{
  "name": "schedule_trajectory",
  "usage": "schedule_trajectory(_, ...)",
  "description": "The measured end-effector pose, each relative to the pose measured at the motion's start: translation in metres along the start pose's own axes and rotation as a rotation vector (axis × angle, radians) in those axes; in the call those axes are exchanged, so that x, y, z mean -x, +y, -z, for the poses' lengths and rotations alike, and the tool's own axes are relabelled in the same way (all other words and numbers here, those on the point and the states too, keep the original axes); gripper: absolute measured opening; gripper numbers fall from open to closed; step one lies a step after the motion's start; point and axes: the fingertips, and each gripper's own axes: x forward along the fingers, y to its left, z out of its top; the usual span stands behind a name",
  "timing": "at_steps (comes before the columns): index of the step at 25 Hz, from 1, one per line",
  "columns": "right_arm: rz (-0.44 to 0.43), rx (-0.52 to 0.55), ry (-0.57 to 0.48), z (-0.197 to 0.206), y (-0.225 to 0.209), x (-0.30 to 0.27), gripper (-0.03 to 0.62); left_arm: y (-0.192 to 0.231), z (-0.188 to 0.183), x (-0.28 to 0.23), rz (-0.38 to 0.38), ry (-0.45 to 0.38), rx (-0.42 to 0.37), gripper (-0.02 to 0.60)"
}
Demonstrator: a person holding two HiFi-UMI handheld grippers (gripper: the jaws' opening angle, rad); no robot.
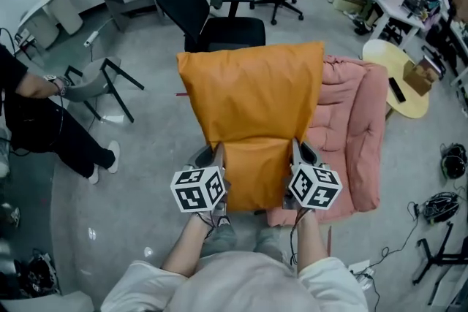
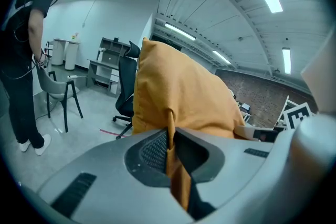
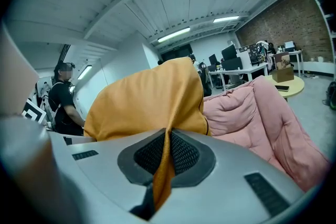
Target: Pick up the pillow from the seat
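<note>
In the head view, the person's pale sleeves (image 1: 146, 288) are filling the bottom edge. Just above them, the left gripper (image 1: 217, 150) and right gripper (image 1: 296, 146) are showing their black-and-white marker cubes (image 1: 197, 188). Each gripper is pinching one side of the near edge of the orange pillow (image 1: 252, 99), which is spreading up the centre of the frame and covering the left part of the pink padded seat (image 1: 351, 135). A black office chair (image 1: 201, 11) is standing above the pillow, and a person in black (image 1: 36, 120) is standing at the left edge.

In the left gripper view, the jaws are squeezing a thin fold of pillow fabric at lower centre, and the pillow is rising above them.

In the right gripper view, the jaws are likewise clamping a fold, with the pink seat lying to the right.
</note>
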Motion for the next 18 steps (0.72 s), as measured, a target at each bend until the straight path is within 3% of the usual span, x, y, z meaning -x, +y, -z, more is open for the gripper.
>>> schedule_trajectory(12, -0.004, 0.031, 0.025, 0.04, 0.093, -0.023, 0.034, 0.096, -0.005, 0.041, 0.003, 0.021, 0.01, 0.029)
schedule_trajectory(18, -0.06, 0.065, 0.071, 0.058, 0.13, -0.035, 0.034, 0.134, 0.003, 0.062, -0.057, 0.018, 0.059, 0.029)
